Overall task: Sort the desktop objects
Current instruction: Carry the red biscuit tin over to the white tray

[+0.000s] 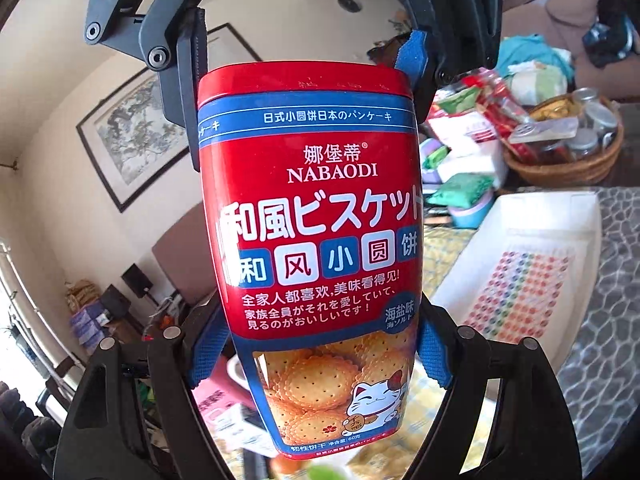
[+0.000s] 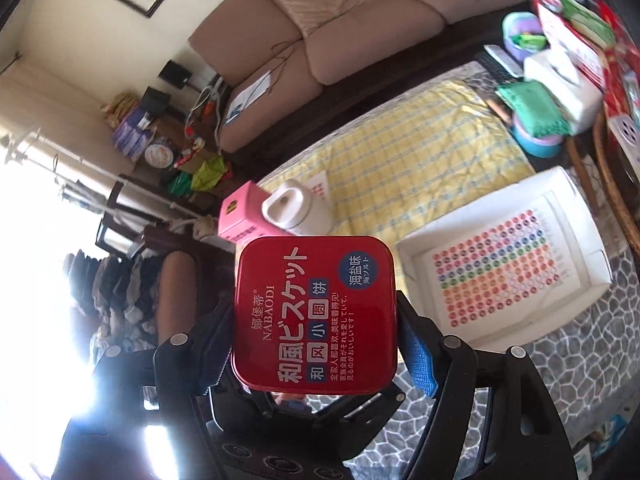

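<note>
A tall red biscuit tin (image 1: pixel 312 216) printed "NABAODI", with biscuits and a cat pictured near its base, hangs in the air between both grippers. My left gripper (image 1: pixel 320 354) is shut on its lower body, a blue pad on each side. My right gripper (image 1: pixel 306 54) comes in from above and clasps the red lid. In the right wrist view I look straight down on the square lid (image 2: pixel 316 312), and the right gripper (image 2: pixel 316 350) has its pads against two opposite sides of the lid. The tin's bottom is hidden there.
Below on the right a white tray (image 2: pixel 412 248) holds a sheet of coloured dots. A pink box (image 2: pixel 236 212) and a white jar (image 2: pixel 296 208) stand on the yellow checked cloth (image 2: pixel 400 152). A wicker basket (image 1: pixel 560 172) and packets crowd the far side.
</note>
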{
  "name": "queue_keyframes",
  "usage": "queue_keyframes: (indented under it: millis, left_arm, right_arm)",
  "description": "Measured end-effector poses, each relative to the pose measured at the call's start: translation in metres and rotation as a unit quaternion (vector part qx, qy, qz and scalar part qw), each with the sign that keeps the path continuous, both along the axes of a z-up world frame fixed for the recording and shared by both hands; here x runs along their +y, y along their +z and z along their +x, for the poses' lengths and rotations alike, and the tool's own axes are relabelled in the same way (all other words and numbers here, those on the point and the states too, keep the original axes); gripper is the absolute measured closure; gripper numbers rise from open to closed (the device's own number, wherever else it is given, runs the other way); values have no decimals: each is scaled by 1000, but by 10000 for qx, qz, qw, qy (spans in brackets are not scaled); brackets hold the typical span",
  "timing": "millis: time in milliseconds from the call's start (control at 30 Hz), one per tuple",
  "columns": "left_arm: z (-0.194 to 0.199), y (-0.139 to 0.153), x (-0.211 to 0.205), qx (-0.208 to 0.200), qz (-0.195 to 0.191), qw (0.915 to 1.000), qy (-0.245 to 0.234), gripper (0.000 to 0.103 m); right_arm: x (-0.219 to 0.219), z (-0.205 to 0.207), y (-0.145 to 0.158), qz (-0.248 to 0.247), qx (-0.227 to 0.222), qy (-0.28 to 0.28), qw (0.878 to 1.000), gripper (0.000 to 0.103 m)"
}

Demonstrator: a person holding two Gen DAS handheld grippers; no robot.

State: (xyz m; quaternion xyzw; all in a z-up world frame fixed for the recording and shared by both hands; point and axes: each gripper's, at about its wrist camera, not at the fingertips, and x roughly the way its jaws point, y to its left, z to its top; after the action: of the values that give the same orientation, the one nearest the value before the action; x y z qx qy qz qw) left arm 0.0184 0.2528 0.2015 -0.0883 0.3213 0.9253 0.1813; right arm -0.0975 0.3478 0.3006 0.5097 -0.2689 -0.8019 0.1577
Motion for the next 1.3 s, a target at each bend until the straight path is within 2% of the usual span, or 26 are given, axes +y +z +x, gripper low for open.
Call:
queue_keyframes:
  millis: [67,133,233,333,467,633,700,767,800,833,967,1033,1133,1233,1267,1300]
  left_arm:
    - [-2,0,35,-468,158,9986,-205,25]
    - [-10,-2,66,-1084,413,9925,-391,25]
    - [-29,-10,104,-2063,814,9736,-544,25]
    - [-55,-24,130,-3055,1260,9420,-583,25]
    - [-88,-44,155,-4058,1746,8958,-483,25]
    - [-113,-83,175,-4812,1895,8556,-234,25]
    - [-123,-98,179,-5180,2047,8305,-78,25]
    - [-135,-112,182,-5580,2251,7987,61,25]
    - [-140,-117,183,-5729,2312,7863,110,25]
    - [-144,-121,185,-5833,2344,7776,155,25]
    - [-155,-132,192,-6027,2464,7585,256,26]
    - [-158,-138,193,-6130,2585,7459,313,26]
    - [-162,-149,195,-6378,2739,7187,398,27]
    - [-162,-160,197,-6582,3021,6881,449,27]
    - [-163,-161,193,-6633,3195,6754,432,27]
    - [-166,-158,191,-6690,3446,6575,377,27]
  right_arm:
    - [37,-4,-10,-101,-59,-201,9997,18]
    - [72,-11,-23,-268,-168,-403,9987,13]
    - [118,-24,-48,-562,-289,-682,9957,13]
    - [152,-40,-75,-654,-394,-807,9938,12]
    - [189,-58,-121,-854,-623,-989,9895,12]
    - [226,-70,-168,-1200,-848,-1250,9812,9]
    - [233,-71,-179,-1268,-913,-1294,9792,9]
    - [240,-69,-185,-1363,-891,-1306,9780,9]
    - [242,-68,-186,-1397,-869,-1274,9781,10]
    - [245,-66,-187,-1436,-851,-1236,9782,10]
    - [256,-53,-182,-1425,-690,-1224,9798,10]
    - [259,-47,-178,-1409,-637,-1245,9801,10]
    - [262,-39,-175,-1329,-584,-1227,9818,10]
    - [265,-36,-178,-1320,-665,-1299,9804,10]
    - [265,-35,-178,-1340,-654,-1321,9800,10]
    - [264,-34,-178,-1363,-628,-1322,9798,10]
